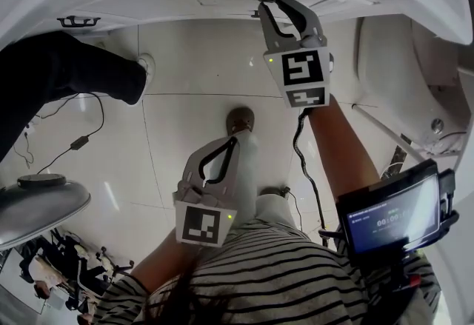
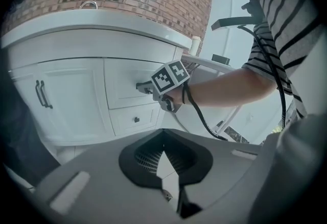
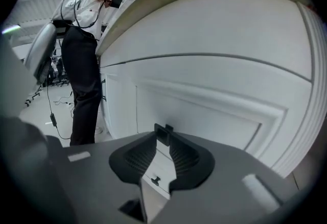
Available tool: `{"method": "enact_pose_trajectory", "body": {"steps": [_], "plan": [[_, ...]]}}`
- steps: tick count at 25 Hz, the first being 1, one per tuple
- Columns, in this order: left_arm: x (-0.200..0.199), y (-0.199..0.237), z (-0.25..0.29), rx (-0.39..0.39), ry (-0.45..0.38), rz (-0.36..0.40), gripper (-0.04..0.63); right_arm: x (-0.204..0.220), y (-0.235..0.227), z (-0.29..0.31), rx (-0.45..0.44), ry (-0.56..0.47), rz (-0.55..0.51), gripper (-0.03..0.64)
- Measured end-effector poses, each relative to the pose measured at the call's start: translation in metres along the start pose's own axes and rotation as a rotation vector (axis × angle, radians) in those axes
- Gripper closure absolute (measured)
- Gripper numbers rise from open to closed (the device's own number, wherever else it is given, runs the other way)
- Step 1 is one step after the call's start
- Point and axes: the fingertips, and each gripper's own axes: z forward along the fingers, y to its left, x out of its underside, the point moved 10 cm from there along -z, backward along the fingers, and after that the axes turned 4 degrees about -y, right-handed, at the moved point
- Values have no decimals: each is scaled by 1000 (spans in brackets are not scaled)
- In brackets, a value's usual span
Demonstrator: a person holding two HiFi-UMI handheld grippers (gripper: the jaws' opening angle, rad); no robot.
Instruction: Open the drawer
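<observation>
Bystander: a person in dark trousers (image 1: 70, 72) stands at the far left, well apart from the work.
Cabinet: a white vanity cabinet (image 2: 76, 39) runs along the far side, with its door handles (image 2: 41, 94) at the left.
Left gripper: the left gripper (image 1: 234, 141) hangs low and near the operator's body, well short of the cabinet. Its jaw tips are together with nothing between them, and only floor shows through the gap behind them.
Drawer: the drawer (image 2: 125, 77) is the upper of two in the cabinet's middle, above a lower drawer (image 2: 135, 118). Its front sits flush with the frame, so it looks fully closed.
Knob: a small dark knob (image 3: 163, 133) at the drawer front's centre is the only place to take hold.
Right gripper: the right gripper (image 3: 163, 139) is stretched to the far side, its jaws closed on the knob from either side.
Handling: the rigid panel will likely slide with light, even resistance. The knob is small, hard and probably slick, so the hold is shallow.
Pull: judged best straight toward the operator, since an angled tug could slip the jaws off.
</observation>
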Motion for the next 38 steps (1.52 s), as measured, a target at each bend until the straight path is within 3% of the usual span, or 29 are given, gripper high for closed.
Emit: {"method": "enact_pose_trajectory", "body": {"steps": [11,21,31,38], "plan": [[4,-10,-10,-6,-7,-13,580,9,21,-21,-42,20,-28,554],[20,-47,-38,-20,-28,-20,580,33,71,-92,-113,48,-39,558],[24,-62,-63,-41,-67,-20,580,47,107,-137,-145,81,0,560],[23,-69,-68,-29,-73,-8,580,50,107,-139,-148,113,18,561]]}}
